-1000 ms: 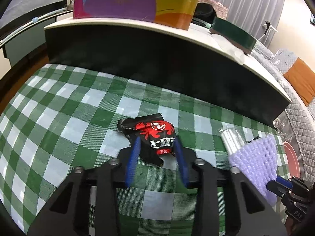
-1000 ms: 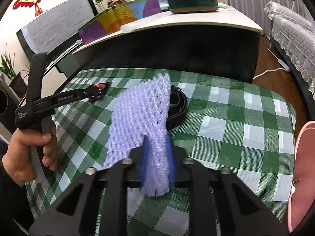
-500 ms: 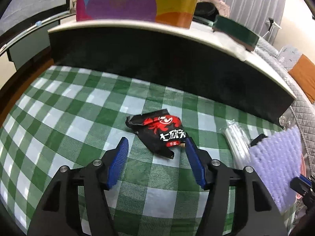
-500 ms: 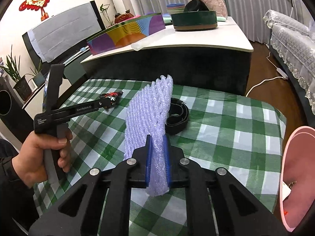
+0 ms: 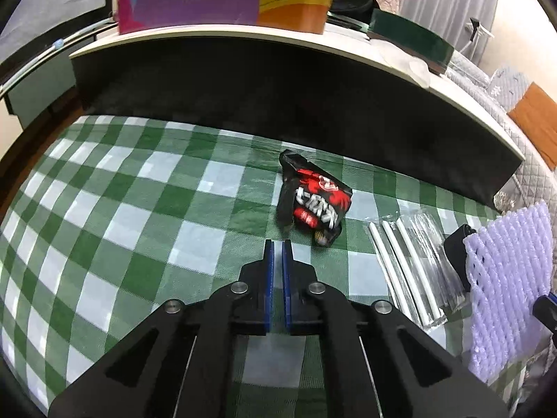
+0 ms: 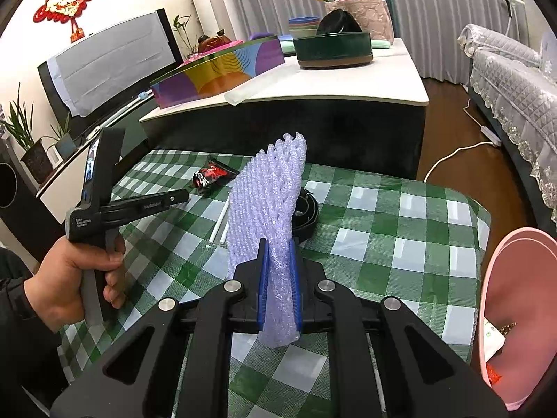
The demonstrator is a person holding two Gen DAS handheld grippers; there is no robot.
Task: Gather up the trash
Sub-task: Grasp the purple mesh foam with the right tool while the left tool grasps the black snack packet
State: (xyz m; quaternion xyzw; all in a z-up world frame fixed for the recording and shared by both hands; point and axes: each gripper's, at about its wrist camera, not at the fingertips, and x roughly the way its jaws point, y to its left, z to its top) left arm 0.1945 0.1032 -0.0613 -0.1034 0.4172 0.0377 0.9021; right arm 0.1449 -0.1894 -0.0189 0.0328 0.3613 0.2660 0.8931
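Note:
A black and red snack wrapper (image 5: pixel 315 202) lies crumpled on the green checked tablecloth (image 5: pixel 139 209). My left gripper (image 5: pixel 277 244) is shut just short of it, slightly to its left, with nothing between the blue pads. In the right wrist view the same wrapper (image 6: pixel 212 176) lies beyond the left gripper (image 6: pixel 184 195), which a hand (image 6: pixel 69 278) holds. My right gripper (image 6: pixel 277 247) is shut on a purple foam net (image 6: pixel 271 202) and holds it upright above the cloth. That net (image 5: pixel 504 278) shows at the right edge of the left wrist view.
White straws in clear wrap (image 5: pixel 407 261) lie right of the wrapper. A black strap (image 6: pixel 308 209) is coiled behind the net. A pink bin (image 6: pixel 501 254) with scraps inside stands at the right. A black-sided coffee table (image 6: pixel 348 83) with boxes rises past the cloth.
The left jaws went from around the wrapper to wide open, then shut on nothing; the wrapper now lies ahead and to the right. The right gripper rose slightly with the net.

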